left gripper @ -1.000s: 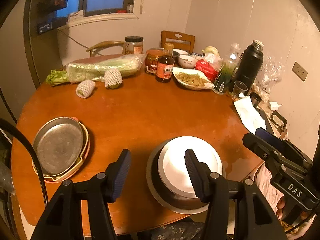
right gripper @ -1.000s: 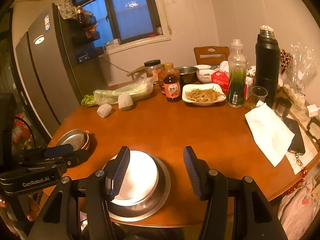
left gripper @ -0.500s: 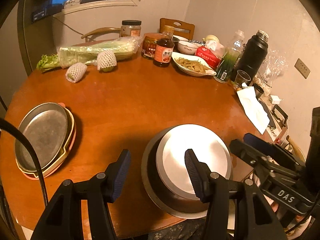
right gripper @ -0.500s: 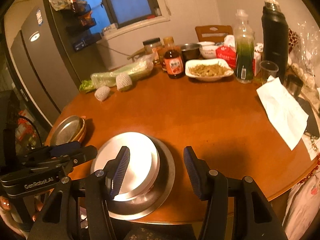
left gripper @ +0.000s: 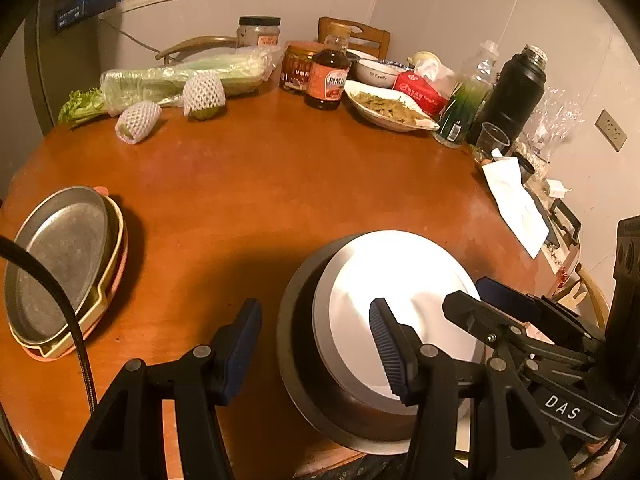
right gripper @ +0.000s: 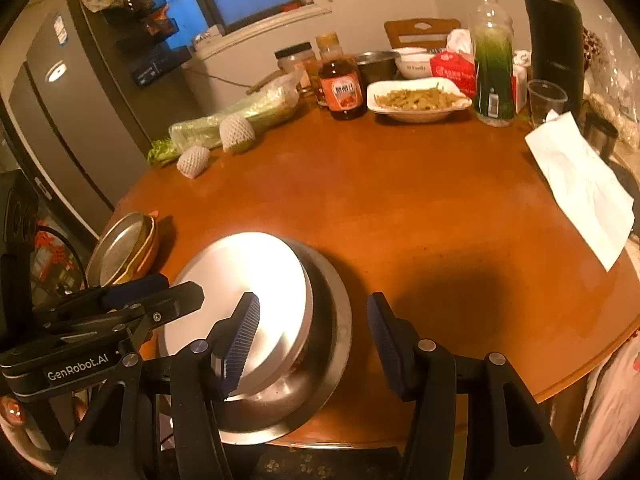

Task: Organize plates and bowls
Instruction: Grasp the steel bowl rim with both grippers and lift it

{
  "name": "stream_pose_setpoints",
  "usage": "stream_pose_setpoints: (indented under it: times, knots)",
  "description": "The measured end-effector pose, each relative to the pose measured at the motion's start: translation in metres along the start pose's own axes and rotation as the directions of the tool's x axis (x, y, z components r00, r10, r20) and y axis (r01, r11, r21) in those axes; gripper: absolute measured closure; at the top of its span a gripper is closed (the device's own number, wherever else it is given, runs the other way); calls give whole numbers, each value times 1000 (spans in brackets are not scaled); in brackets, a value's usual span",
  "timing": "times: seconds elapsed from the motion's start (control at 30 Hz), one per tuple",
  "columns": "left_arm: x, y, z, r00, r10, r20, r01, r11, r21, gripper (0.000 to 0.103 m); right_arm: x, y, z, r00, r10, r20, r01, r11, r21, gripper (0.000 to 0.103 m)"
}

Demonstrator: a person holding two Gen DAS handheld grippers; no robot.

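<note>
While both grippers hover half-open and empty, the white plate (left gripper: 396, 304) atop the upturned steel bowl (right gripper: 320, 344) lies just ahead, between them: right of the left gripper (left gripper: 316, 344), left of the right gripper (right gripper: 314, 344), on the tabletop (left gripper: 280, 184).

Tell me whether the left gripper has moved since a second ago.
Yes. The left gripper has come down and closer to the white plate on the metal bowl, which now looms larger between its open fingers.

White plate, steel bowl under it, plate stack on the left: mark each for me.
white plate (left gripper: 400, 280), left wrist view, bare centre.
steel bowl (right gripper: 336, 320), right wrist view, right rim.
plate stack (left gripper: 60, 252), left wrist view, top metal plate.
</note>
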State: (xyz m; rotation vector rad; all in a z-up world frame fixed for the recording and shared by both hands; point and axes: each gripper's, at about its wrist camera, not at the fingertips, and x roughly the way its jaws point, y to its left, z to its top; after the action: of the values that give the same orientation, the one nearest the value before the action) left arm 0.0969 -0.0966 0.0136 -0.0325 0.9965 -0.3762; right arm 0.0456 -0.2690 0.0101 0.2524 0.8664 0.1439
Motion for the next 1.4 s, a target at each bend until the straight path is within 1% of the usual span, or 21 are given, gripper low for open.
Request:
stream_pose_setpoints:
  times: [0.13, 0.4, 0.7, 0.77, 0.9, 0.97, 1.03, 1.23, 1.4]
  knots:
    - [6, 2, -2, 1000, -12, -16, 12, 1000, -5, 48, 5, -4, -2, 1000, 13, -23, -13, 1000, 22, 45]
    - [16, 7, -4, 999, 9, -35, -10, 1000, -18, 47, 14, -6, -5, 998, 26, -56, -23, 999, 42, 45]
    - [22, 7, -5, 998, -14, -56, 12, 999, -34, 45, 23, -2, -6, 995, 49, -87, -44, 997, 58, 45]
    - [24, 9, -6, 998, -12, -59, 9, 999, -45, 45, 26, 0, -7, 994, 53, -97, -48, 997, 56, 45]
    - [30, 14, -8, 996, -30, -83, 24, 997, -71, 45, 29, 1, -8, 993, 52, -109, -46, 997, 59, 45]
    - [31, 14, -8, 996, -37, -82, 31, 997, -72, 45, 30, 0, -9, 991, 58, -120, -51, 997, 65, 45]
    - [31, 14, -8, 996, -37, -83, 31, 997, -74, 45, 32, -1, -9, 990, 74, -121, -65, 995, 76, 47]
    - [32, 12, -7, 996, -46, -83, 40, 997, -70, 48, 29, 3, -9, 992, 69, -105, -63, 996, 57, 52]
    - [32, 11, -8, 994, -65, -92, 58, 995, -80, 52, 28, 4, -9, 991, 77, -105, -71, 995, 66, 56]
